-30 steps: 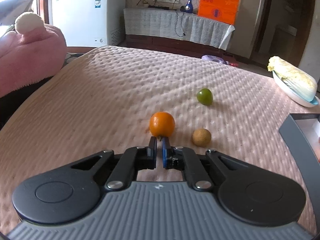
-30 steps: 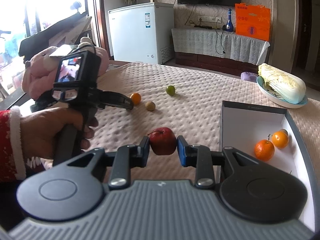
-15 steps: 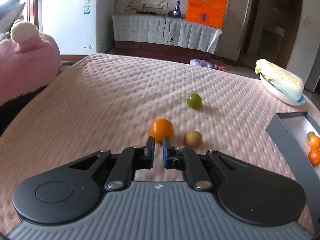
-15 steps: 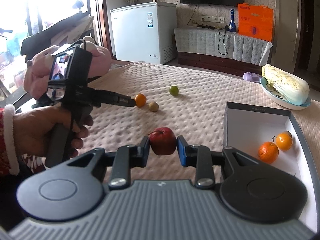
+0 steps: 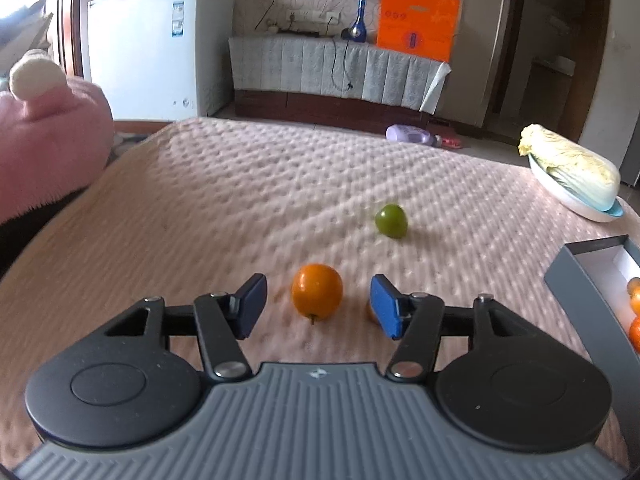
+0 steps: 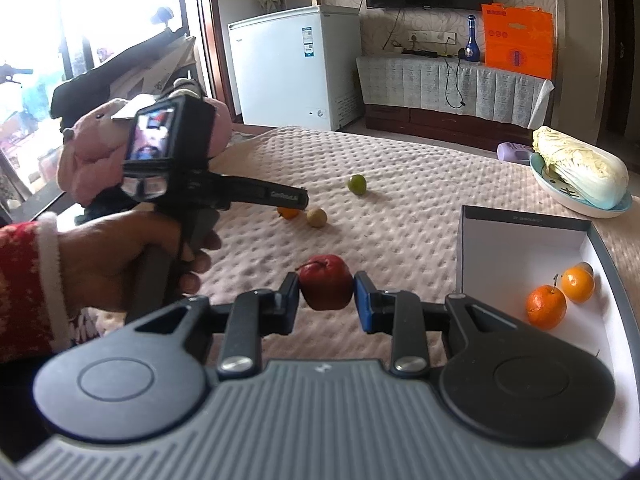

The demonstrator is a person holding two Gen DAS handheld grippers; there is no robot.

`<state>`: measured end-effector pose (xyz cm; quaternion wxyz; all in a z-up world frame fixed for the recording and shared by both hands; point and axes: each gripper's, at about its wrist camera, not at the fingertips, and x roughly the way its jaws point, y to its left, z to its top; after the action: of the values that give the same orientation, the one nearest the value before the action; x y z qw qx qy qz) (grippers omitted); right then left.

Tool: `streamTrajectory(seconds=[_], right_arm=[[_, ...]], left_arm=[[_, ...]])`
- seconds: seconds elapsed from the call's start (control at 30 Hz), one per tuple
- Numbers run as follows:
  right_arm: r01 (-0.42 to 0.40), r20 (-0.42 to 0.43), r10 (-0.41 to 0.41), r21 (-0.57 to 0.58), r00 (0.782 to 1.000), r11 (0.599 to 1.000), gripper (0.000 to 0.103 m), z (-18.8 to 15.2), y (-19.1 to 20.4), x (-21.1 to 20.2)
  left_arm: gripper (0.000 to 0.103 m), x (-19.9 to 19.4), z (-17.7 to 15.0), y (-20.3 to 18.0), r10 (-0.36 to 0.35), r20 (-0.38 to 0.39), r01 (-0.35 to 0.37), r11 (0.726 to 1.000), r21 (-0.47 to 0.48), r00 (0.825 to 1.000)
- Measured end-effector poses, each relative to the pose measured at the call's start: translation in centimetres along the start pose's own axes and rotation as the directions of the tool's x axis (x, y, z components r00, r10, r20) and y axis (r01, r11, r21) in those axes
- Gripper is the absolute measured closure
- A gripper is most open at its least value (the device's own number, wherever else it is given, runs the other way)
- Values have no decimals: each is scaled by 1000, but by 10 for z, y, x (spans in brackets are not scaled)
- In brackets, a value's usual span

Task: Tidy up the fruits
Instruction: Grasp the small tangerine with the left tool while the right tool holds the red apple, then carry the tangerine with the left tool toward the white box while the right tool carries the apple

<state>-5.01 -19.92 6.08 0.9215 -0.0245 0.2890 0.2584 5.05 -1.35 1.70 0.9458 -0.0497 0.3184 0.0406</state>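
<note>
An orange [image 5: 317, 295] lies on the pink quilted cloth, between and just ahead of the open jaws of my left gripper [image 5: 318, 308]. A green fruit [image 5: 391, 221] lies farther back. A small brown fruit [image 6: 316, 217] is mostly hidden behind the left gripper's right pad in the left wrist view. My right gripper [image 6: 326, 294] is shut on a red apple [image 6: 325, 282], held above the cloth left of the grey box [image 6: 520, 216]. Two oranges [image 6: 546, 307] lie in the box. The left gripper also shows in the right wrist view [image 6: 298, 200].
A white dish with a cabbage [image 6: 580, 168] sits at the table's far right edge. A pink plush toy [image 5: 44, 152] lies at the left edge. The box corner [image 5: 576, 276] shows at the right in the left wrist view.
My left gripper has opened wide and now straddles the orange. My right gripper still holds the apple and has barely moved.
</note>
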Motion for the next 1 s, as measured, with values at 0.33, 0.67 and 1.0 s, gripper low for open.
streamTrajectory(seconds=[0.33, 0.67, 1.0], right_arm=[[-4, -10, 4, -7, 1000, 1000, 71, 1, 0, 4], [6, -38, -7, -24, 999, 1000, 71, -1, 0, 14], [-12, -40, 11, -31, 999, 999, 71, -3, 10, 8]], left_arm=[[68, 21, -3, 0, 29, -33, -28, 1000, 8, 999], [68, 9, -1, 2, 31, -25, -31, 1000, 4, 999], [68, -45, 1, 3, -2, 36, 1, 999, 37, 999]])
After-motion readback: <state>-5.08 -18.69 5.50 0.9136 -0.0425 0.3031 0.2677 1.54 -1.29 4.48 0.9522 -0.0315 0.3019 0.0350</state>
